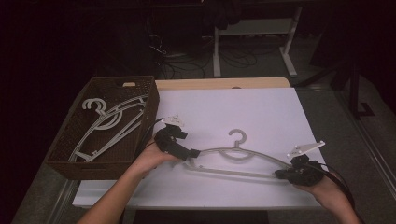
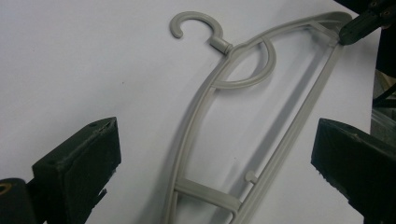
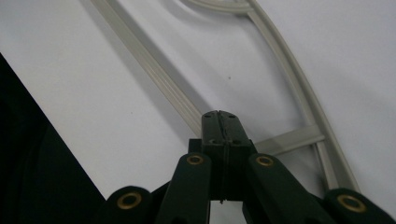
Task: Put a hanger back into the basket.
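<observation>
1. A dark woven basket point(image 1: 60, 149) held several pale hangers point(image 1: 109, 123), left of the white tabletop point(image 1: 261, 107).
2. Right of the basket, a grey plastic hanger point(image 1: 238, 156) lay flat, hook away from the person.
3. The left gripper point(image 1: 195, 153) stood wide open at one end; the right gripper point(image 1: 279, 174) was clamped on the hanger's bottom bar.

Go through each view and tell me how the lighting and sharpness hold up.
High view: dim, dark room behind; white table is brightest, basket murky. Left gripper view: bright, hanger sharp with a soft shadow; near jaws slightly soft. Right gripper view: even light, black corner at left, jaws crisp.
</observation>
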`<control>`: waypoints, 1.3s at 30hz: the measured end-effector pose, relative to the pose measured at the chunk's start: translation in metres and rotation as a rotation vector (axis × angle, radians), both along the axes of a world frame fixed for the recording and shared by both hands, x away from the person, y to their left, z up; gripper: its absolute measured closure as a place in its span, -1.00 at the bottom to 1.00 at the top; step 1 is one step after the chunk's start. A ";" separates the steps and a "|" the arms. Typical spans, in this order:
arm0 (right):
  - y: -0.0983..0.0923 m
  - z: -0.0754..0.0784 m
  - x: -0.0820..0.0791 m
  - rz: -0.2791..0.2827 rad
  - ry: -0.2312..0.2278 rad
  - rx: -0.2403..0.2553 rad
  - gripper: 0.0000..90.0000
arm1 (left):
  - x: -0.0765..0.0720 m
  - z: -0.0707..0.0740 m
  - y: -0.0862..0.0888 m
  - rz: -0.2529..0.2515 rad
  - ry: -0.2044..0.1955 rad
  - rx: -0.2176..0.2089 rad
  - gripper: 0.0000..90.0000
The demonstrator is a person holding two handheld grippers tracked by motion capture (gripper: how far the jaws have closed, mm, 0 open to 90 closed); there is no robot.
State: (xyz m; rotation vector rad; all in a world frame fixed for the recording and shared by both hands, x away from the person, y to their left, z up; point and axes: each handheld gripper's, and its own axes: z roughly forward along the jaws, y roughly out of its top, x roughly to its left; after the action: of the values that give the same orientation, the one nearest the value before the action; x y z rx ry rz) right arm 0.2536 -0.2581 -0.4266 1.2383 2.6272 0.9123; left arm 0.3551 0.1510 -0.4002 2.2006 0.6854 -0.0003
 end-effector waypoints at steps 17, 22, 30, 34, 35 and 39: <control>-0.002 -0.006 0.002 0.013 0.038 0.010 0.99 | 0.028 -0.034 -0.063 -0.188 -0.021 0.171 -0.50; -0.003 -0.006 0.002 0.005 0.038 0.011 0.99 | 0.033 -0.038 -0.080 -0.274 -0.029 0.232 -0.09; -0.004 -0.006 0.002 0.005 0.040 0.013 0.99 | 0.033 -0.043 -0.094 -0.304 -0.083 0.303 0.37; -0.004 -0.006 0.002 0.005 0.041 0.016 0.99 | 0.029 -0.043 -0.097 -0.307 -0.125 0.329 0.58; -0.004 -0.006 0.002 0.005 0.041 0.016 0.99 | 0.027 -0.042 -0.098 -0.306 -0.133 0.336 0.60; -0.005 -0.006 0.002 0.006 0.044 0.018 0.99 | 0.026 -0.042 -0.097 -0.313 -0.152 0.344 0.74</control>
State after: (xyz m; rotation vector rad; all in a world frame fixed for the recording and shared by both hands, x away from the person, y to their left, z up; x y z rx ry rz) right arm 0.2556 -0.2627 -0.4327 1.2704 2.6632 0.9225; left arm 0.3811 0.0540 -0.4423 2.5865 0.2647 0.1321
